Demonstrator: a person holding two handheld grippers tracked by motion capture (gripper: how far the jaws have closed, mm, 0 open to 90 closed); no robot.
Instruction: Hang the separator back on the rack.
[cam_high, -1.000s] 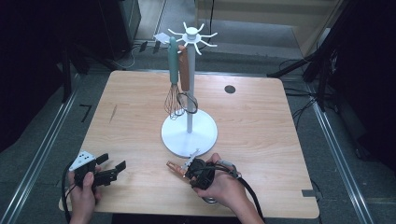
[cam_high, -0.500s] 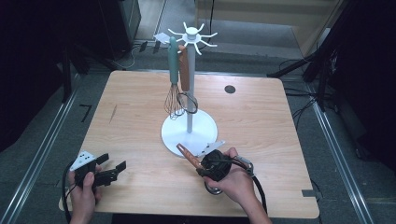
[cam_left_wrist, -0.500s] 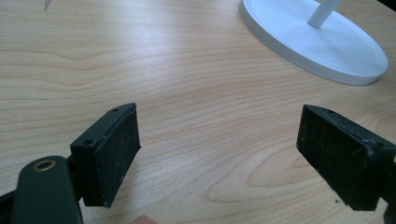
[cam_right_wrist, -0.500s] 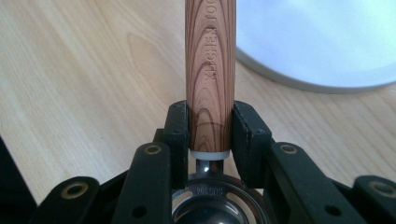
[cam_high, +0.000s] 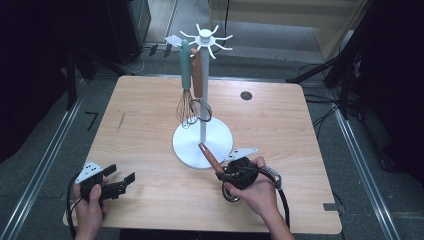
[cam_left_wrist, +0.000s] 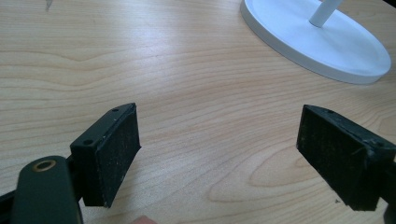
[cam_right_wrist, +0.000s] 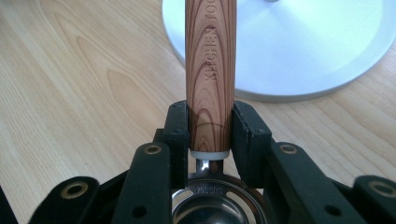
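Right gripper (cam_right_wrist: 210, 140): jaws clamped on the wood-grain handle (cam_right_wrist: 210, 65) of a metal kitchen utensil, gripped just above the white collar where handle meets steel. The slotted steel head (cam_right_wrist: 215, 205) sits back between the gripper's arms, so the free end of the handle points away from the hand. In the high view the right gripper (cam_high: 227, 172) is at the near right of the table (cam_high: 140, 145), and the handle (cam_high: 207, 156) slants up and left over the near rim of the white stand base (cam_high: 220, 140). Judgement: holding low on the handle leaves its far end clear, probably so its hanging end can meet a hook (cam_high: 222, 50) on the stand's crown. That end is well below the hooks for now.

Left gripper (cam_high: 120, 182): near left corner, low over the wood, well apart from the stand. Its view shows both pads (cam_left_wrist: 116, 149) spread wide with bare table between them; it holds nothing. Judgement: parked out of the way while the right hand works.

Stand: a whisk with a teal handle (cam_high: 185, 65) and a second wood-handled tool (cam_high: 197, 75) already hang from the left-side hooks, wire heads near the pole. Hooks on the right and near side look free.
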